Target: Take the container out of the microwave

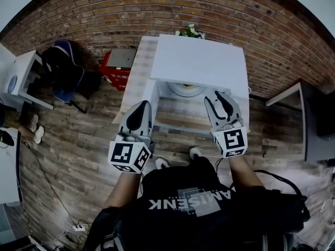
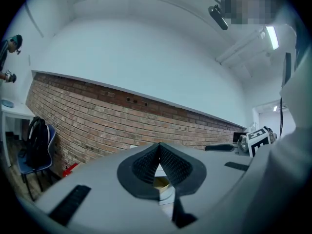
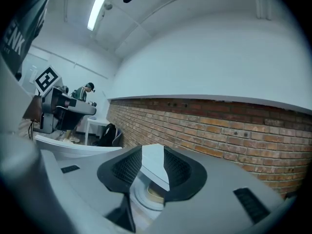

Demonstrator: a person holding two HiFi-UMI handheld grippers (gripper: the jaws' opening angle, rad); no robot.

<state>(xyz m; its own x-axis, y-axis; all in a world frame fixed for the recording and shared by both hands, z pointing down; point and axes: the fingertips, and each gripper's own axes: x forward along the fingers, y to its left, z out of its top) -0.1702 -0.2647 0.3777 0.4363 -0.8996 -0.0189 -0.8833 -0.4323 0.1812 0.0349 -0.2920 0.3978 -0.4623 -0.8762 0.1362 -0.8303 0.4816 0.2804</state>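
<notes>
A white microwave [image 1: 199,61] stands on a pale wooden table [image 1: 137,80] against the brick wall, its front open toward me. Inside sits a round white container [image 1: 186,89] with tan contents, seen also in the right gripper view as the container [image 3: 151,194] and in the left gripper view as the container [image 2: 163,184]. My left gripper [image 1: 142,104] hovers before the microwave's left side, jaws shut and empty [image 2: 158,147]. My right gripper [image 1: 220,95] is before the right side, open with nothing between its pads [image 3: 152,152].
A red box [image 1: 118,69] and a blue chair with a dark bag [image 1: 65,72] stand left of the table. A small plant [image 1: 191,31] sits behind the microwave. A white desk [image 1: 23,77] is far left, a dark table [image 1: 314,119] far right. Cables lie on the floor.
</notes>
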